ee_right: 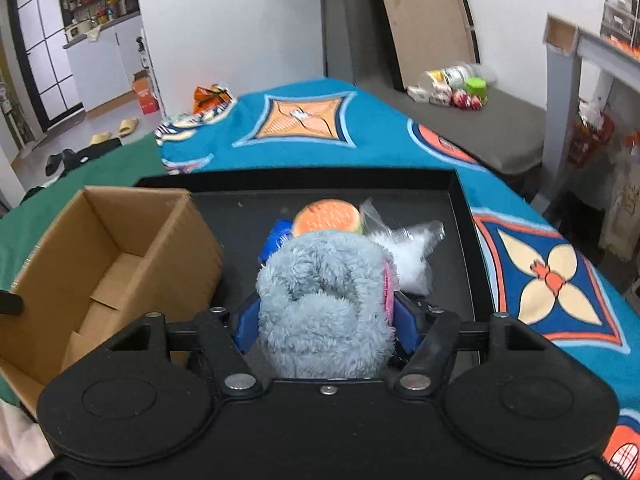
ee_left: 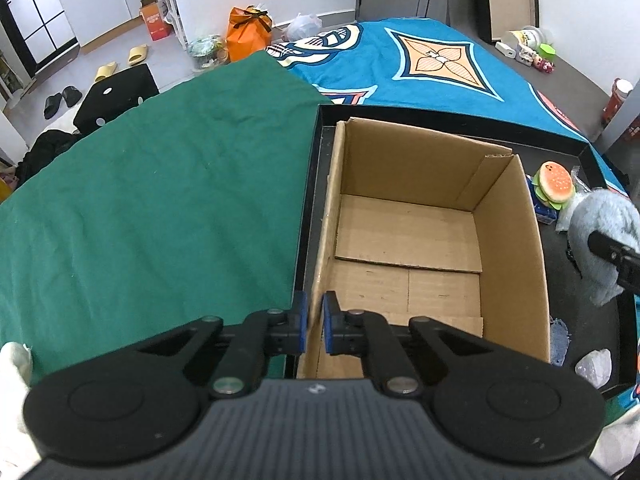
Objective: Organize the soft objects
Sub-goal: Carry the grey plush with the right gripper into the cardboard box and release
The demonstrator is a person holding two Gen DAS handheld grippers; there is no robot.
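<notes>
Right tongs (ee_right: 326, 322) grasp a grey plush toy (ee_right: 324, 300) above the black tray (ee_right: 464, 240); left tongs (ee_left: 315, 322) pinch the empty cardboard box's (ee_left: 508, 248) wall. Writing on the blue packet (ee_right: 276, 242) is unreadable.

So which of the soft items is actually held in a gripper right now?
The grey fluffy plush, clamped in the right gripper; the burger toy and white bagged item lie loose in the tray.
</notes>
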